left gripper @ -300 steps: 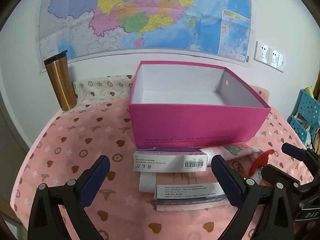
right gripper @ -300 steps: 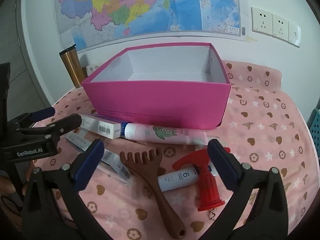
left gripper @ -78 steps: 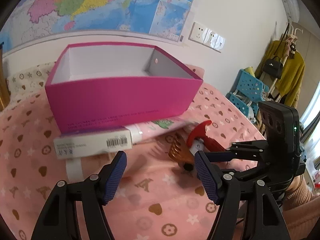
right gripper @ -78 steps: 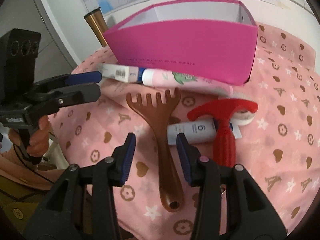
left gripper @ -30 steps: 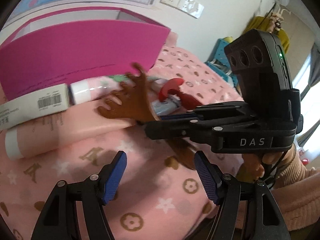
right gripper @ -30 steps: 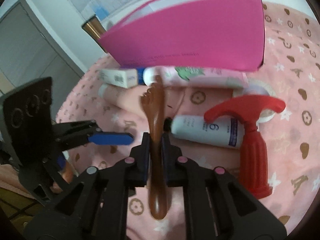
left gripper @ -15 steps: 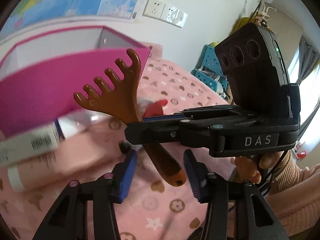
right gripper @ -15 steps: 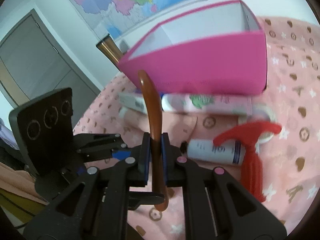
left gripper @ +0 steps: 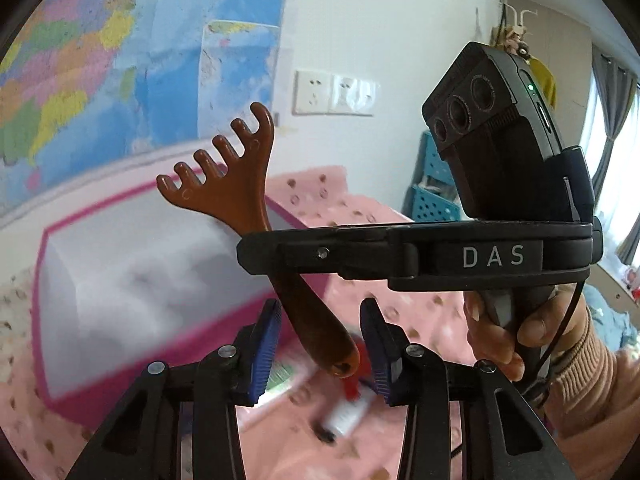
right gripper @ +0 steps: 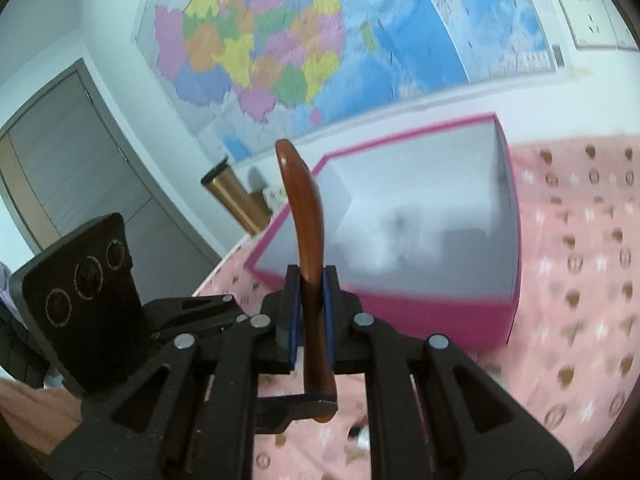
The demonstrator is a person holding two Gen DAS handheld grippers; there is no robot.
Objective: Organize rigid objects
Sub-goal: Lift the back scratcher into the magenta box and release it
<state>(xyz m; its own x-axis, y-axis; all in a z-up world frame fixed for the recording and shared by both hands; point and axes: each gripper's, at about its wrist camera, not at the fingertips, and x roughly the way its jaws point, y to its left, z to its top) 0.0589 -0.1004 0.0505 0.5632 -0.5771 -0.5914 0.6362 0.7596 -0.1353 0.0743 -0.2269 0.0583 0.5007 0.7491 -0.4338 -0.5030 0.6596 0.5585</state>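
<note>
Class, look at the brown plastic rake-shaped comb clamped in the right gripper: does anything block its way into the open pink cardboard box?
Nothing visible does. The right gripper holds the brown plastic comb raised near the pink box, whose open top looks clear.

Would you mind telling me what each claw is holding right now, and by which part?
The right claw clamps the brown comb by the middle of its handle. The left claw flanks the handle's lower end, but contact cannot be told.
</note>
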